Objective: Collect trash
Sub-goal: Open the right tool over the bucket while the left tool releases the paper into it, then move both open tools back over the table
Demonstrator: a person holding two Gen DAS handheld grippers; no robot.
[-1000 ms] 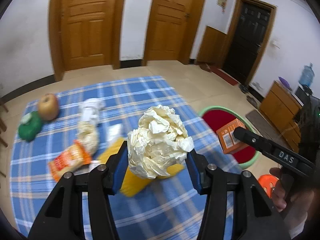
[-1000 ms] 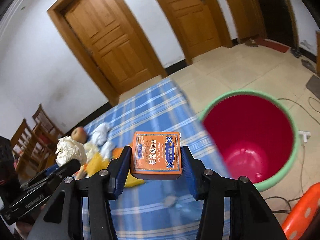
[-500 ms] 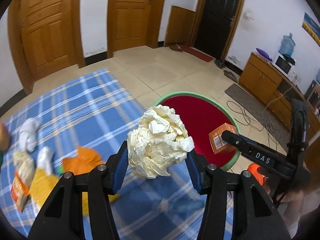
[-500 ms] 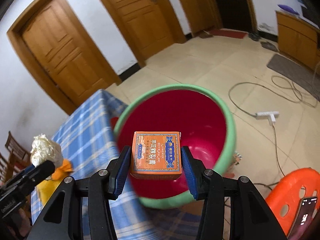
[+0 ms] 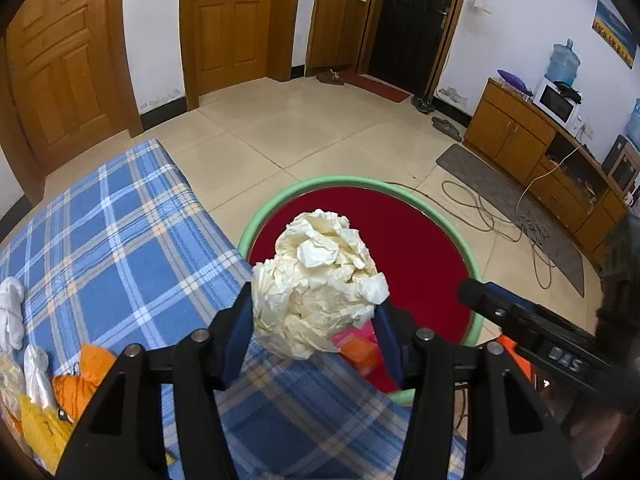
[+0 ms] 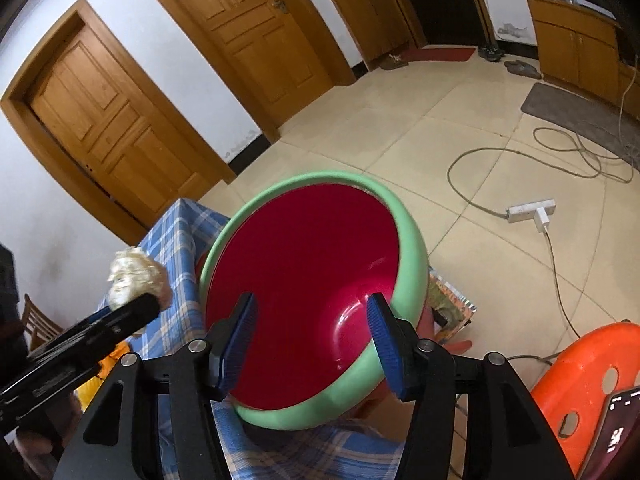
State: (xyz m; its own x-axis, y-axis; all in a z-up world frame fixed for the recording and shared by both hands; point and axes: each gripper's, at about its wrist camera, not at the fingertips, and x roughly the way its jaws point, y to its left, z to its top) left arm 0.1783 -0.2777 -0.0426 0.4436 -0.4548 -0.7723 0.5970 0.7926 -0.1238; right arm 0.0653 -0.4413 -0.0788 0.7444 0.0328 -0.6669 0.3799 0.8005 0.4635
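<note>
Jaws of the left gripper [image 5: 316, 316] are seen clamped on a crumpled cream paper ball [image 5: 320, 280], held over the near rim of the green bin with red inside [image 5: 360, 182]. Right gripper [image 6: 312, 338] is seen empty, blue pads [image 6: 240, 340] apart, jaws having just been opening; nothing is held between them, and it is aimed into the bin's red interior. An orange box [image 5: 358, 350] is seen inside the bin, partly hidden behind the paper ball. Blue plaid cloth [image 5: 120, 248] is seen beside the bin, with white tissues [image 5: 12, 316] and orange and yellow wrappers [image 5: 52, 404] left on it. A white power strip [image 6: 532, 210] and cable are seen on the tiled floor.
</note>
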